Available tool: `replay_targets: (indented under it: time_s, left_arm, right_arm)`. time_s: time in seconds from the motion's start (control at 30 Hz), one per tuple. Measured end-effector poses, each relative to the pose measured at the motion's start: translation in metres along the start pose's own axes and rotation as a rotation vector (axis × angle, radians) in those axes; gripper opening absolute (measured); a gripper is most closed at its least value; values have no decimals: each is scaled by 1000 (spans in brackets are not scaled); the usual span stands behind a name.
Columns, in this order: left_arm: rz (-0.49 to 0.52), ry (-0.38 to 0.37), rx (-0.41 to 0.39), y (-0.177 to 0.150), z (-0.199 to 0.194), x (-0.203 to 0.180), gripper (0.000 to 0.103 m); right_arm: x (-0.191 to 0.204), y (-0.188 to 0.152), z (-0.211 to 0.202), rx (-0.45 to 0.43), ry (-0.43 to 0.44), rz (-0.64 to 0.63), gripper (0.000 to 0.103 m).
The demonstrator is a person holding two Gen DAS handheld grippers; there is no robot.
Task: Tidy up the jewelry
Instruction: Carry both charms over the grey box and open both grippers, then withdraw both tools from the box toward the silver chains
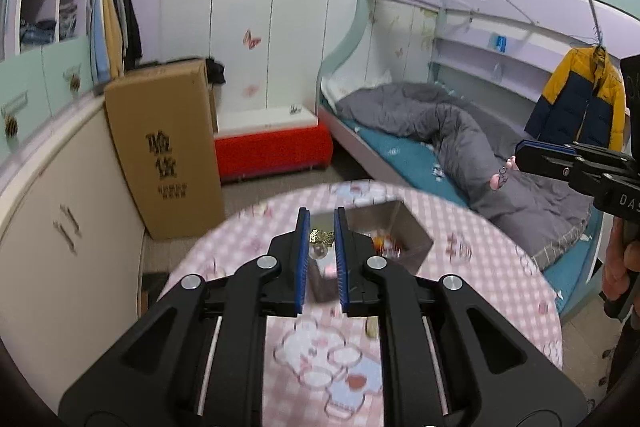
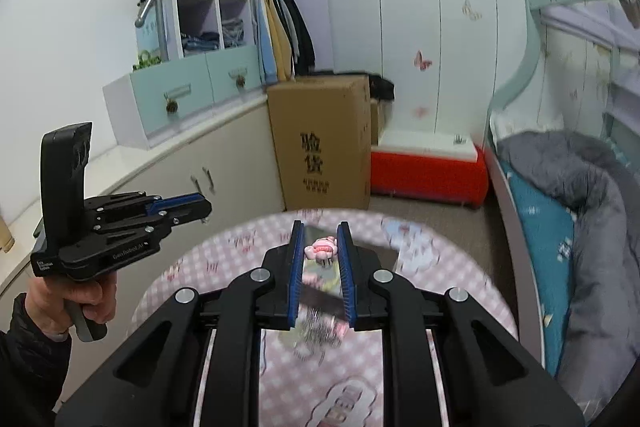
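A small gold-coloured piece of jewelry sits pinched between the blue pads of the left gripper, near the fingertips, with the jaws drawn close together on it. A pink ornament, shaped like a little cartoon figure, is clamped the same way between the blue pads of the right gripper, again close to the tips. Both grippers are held in the air above a round table covered in a pink checked cloth printed with cartoon animals. On the table, below and just beyond the left gripper's fingers, stands an open metal box with shiny walls; some small colourful items lie inside it, too blurred to identify. From the right wrist view the left gripper appears at the left side, gripped by a hand in a dark sleeve; from the left wrist view the right gripper shows at the right edge, with the pink ornament hanging at its tip. Beyond the table stand a tall cardboard box with printed characters, a red bench, white wardrobe doors with butterfly stickers, and a bunk bed with a grey quilt. A yellow and navy jacket hangs beside the bed.
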State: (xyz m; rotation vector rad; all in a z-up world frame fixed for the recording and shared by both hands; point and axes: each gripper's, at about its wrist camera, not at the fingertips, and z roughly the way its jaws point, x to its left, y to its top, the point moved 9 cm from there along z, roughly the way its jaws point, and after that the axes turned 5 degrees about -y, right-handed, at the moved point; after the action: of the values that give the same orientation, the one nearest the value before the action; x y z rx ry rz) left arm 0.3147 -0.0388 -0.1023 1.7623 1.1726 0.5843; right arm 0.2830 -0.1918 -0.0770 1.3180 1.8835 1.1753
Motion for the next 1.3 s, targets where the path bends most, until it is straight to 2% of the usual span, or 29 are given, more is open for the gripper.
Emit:
replay_targets:
  time_s: [0.23,0.43,0.83,0.9,0.93,0.97,1.0,1.03,1.17,1.3]
  left_arm:
    - [-12,-21,-26,30,15,-3,12]
    - [-37,-44,6,35,40,-6,12]
    - [-122,-117,122,21,97,-7,13]
    - [-126,-86,145,20,101,-3,38]
    - [-127,-58,138,22,101,0,79]
    - [-133,-23,97,25,94,6,96]
    - [-140,0,45,31,85,12,97]
    - [-144,8,38,32,82,14,97]
    - [-138,98,46,34,72,26,97]
    - [-126,140,26,36,58,27,97]
  right_arm:
    - [-9,30,11,-33,15,13,15]
    - [-17,39,34,-14,26,39,15]
    - [-34,4,105,146,39,132,17]
    - [-39,-1,111,168,22,154,39]
    - [-44,-2,111,165,8,172,65]
    - [-51,-1,108,151,-20,190,88]
    - [-58,1,105,133,-38,212,95]
    - [-64,1,101,119,-44,233,96]
    - [-77,4,91,111,-83,260,96]
    - [-78,11,79,87,-92,266,96]
